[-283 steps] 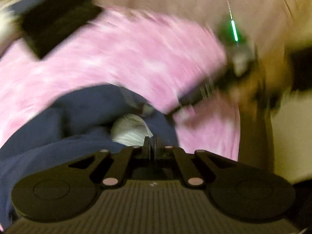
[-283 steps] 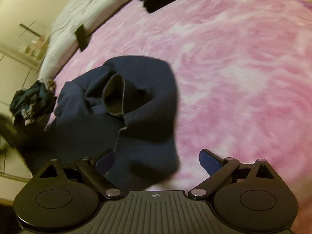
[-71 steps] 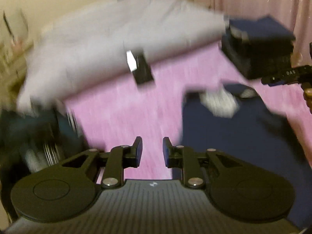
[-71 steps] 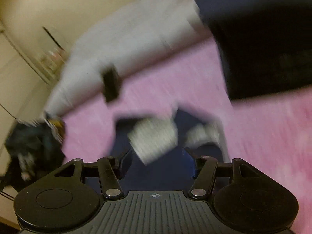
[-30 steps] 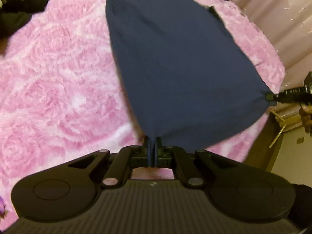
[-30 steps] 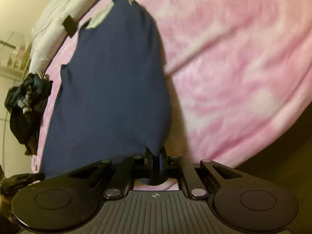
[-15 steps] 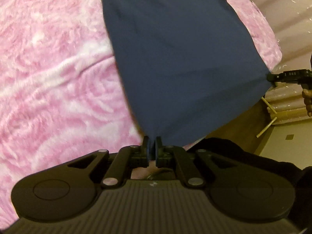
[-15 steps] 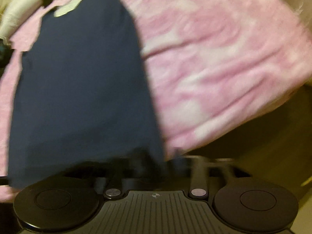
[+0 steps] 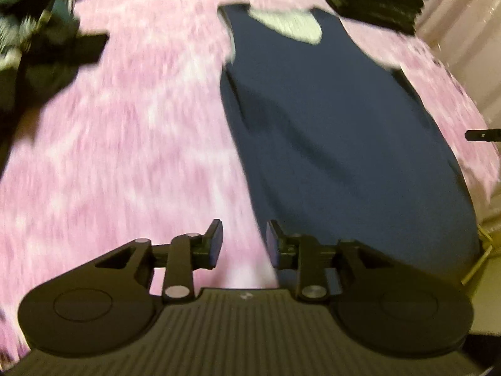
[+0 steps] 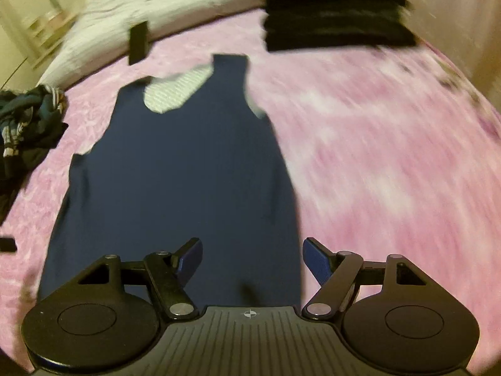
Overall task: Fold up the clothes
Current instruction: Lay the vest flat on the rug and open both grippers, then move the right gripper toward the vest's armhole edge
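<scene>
A navy sleeveless top (image 9: 338, 131) lies spread flat on the pink fleece blanket (image 9: 125, 144), neck end far, pale lining showing at the neckline (image 9: 288, 25). My left gripper (image 9: 244, 239) hovers over the blanket just left of the top's near hem; its jaws are opening and nothing is between them. In the right wrist view the same top (image 10: 181, 169) lies flat below my right gripper (image 10: 252, 255), which stands open above the near right part of the hem, holding nothing. The tip of the right gripper shows at the left wrist view's right edge.
A stack of folded dark clothes (image 10: 335, 9) sits at the far right of the bed. A heap of unfolded dark garments (image 10: 25, 119) lies at the left edge. A small black object (image 10: 139, 42) rests by the white bedding (image 10: 150, 3). The bed's right edge drops off.
Both grippers have let go of the top's hem corners and opened. The top now lies flat on the blanket, and both hands have moved forward over the bed.
</scene>
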The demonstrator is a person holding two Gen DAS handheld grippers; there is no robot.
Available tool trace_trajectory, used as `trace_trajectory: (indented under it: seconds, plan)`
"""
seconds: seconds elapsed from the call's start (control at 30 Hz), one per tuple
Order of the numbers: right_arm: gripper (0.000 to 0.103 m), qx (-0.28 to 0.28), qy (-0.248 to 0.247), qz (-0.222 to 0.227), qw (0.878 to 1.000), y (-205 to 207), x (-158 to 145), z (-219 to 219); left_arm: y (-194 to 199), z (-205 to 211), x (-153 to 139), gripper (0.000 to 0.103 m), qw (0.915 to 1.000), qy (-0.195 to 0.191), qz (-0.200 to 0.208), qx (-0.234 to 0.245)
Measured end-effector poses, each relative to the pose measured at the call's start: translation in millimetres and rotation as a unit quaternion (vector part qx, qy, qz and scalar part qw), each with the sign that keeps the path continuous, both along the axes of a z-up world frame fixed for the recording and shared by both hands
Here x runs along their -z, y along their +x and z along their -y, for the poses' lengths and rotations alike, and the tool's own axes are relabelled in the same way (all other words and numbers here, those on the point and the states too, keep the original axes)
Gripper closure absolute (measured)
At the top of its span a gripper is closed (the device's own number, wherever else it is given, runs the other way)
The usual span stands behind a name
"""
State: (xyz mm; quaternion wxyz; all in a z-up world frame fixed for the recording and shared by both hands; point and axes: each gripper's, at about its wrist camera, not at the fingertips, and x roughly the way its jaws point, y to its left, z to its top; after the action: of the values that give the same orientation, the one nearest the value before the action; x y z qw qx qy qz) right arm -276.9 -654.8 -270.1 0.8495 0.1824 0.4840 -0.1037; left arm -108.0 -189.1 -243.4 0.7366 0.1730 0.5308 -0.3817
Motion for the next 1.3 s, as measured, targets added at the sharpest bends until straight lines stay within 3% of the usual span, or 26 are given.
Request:
trace_trajectory:
  seconds: [0.13, 0.17, 0.2, 0.23, 0.27, 0.37, 0.43, 0.53, 0.6, 0.63, 0.67, 0.7, 0.83, 1.0, 1.07, 1.13, 1.23, 1.3]
  plan:
    - [0.029, -0.013, -0.002, 0.002, 1.0, 63, 41, 31, 28, 47, 8, 0.077, 0.9995, 0.0, 0.029, 0.013]
    - [0.034, -0.009, 0.006, -0.003, 1.0, 74, 54, 43, 34, 56, 12, 0.077, 0.9993, 0.002, 0.034, 0.017]
    - [0.046, -0.004, 0.02, -0.009, 1.0, 85, 66, 55, 40, 65, 17, 0.077, 0.9991, 0.005, 0.038, 0.02]
    - [0.079, 0.002, 0.028, -0.012, 1.0, 91, 74, 68, 46, 73, 22, 0.077, 0.9989, 0.009, 0.04, 0.022]
    - [0.092, 0.008, 0.032, -0.012, 0.999, 94, 78, 81, 51, 80, 26, 0.077, 0.9988, 0.012, 0.042, 0.024]
    - [0.096, 0.027, 0.043, -0.013, 0.999, 101, 90, 119, 60, 96, 38, 0.076, 0.9983, 0.024, 0.045, 0.027]
    - [0.097, 0.06, 0.026, -0.015, 0.998, 99, 89, 138, 67, 101, 42, 0.075, 0.9981, 0.028, 0.05, 0.022]
    - [0.096, 0.076, 0.006, -0.013, 0.997, 96, 81, 145, 76, 107, 44, 0.074, 0.9983, 0.03, 0.05, 0.006]
    - [0.09, 0.064, -0.012, -0.001, 0.998, 97, 68, 134, 82, 109, 44, 0.073, 0.9981, 0.032, 0.052, 0.0]
    - [0.067, 0.058, -0.015, 0.01, 0.998, 97, 61, 126, 86, 110, 43, 0.072, 0.998, 0.033, 0.053, -0.003]
    - [0.035, 0.052, -0.015, 0.025, 0.998, 98, 54, 116, 89, 110, 43, 0.071, 0.998, 0.032, 0.053, -0.005]
    - [0.028, 0.046, -0.014, 0.04, 0.998, 99, 46, 106, 93, 111, 44, 0.071, 0.9982, 0.029, 0.051, -0.007]
    - [0.027, -0.011, 0.006, 0.066, 0.998, 118, 32, 54, 111, 116, 56, 0.071, 0.9993, 0.012, 0.034, -0.001]
    - [0.027, -0.053, 0.027, 0.05, 0.997, 150, 45, -1, 127, 130, 84, 0.073, 0.9998, -0.001, 0.003, 0.022]
    - [0.027, -0.059, 0.029, 0.045, 0.997, 159, 49, -15, 128, 131, 92, 0.092, 0.9993, 0.0, 0.001, 0.036]
    - [0.027, -0.067, 0.03, 0.041, 0.996, 169, 52, -30, 129, 128, 91, 0.103, 0.9989, -0.003, 0.021, 0.043]
    - [0.027, -0.086, 0.027, 0.042, 0.995, 184, 49, -47, 149, 107, 87, 0.103, 0.999, -0.012, 0.039, -0.018]
    - [0.027, -0.101, 0.025, 0.042, 0.994, 195, 47, -59, 165, 87, 88, 0.103, 0.9977, -0.024, 0.025, -0.058]
